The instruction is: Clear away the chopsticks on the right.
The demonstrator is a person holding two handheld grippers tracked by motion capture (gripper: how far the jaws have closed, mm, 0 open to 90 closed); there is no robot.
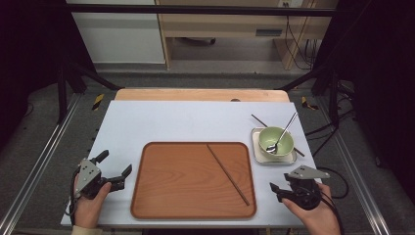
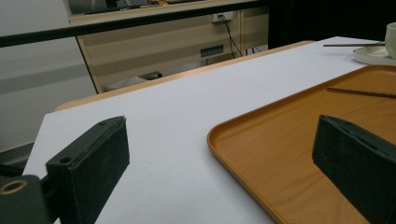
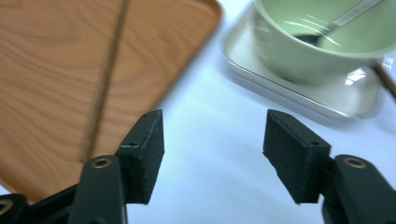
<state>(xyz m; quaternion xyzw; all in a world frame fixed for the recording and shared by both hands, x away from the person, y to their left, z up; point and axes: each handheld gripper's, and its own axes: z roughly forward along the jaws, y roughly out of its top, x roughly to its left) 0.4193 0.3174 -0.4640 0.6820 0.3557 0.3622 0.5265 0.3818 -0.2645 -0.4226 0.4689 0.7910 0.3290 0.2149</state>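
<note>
Beside tray: right gripper hovering off its right edge, jaws parted midway, gripping nothing; left gripper waiting off its left edge, jaws gaping wide, empty
On tray: chopstick lying slantwise across its right half; second chopstick resting beyond tray, under bowl
Handling: judging thin, light, stiff, slick; likely rolling when nudged
Grip point: pinching near mid-length, jaws crossing shaft

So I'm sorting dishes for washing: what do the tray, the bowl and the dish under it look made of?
The tray looks like wood or wood-print laminate: orange-brown grain, matte. The bowl seems glazed ceramic or melamine: pale green, glossy highlights. The dish under it looks like stainless steel: silvery, mirror-like reflections.
</note>
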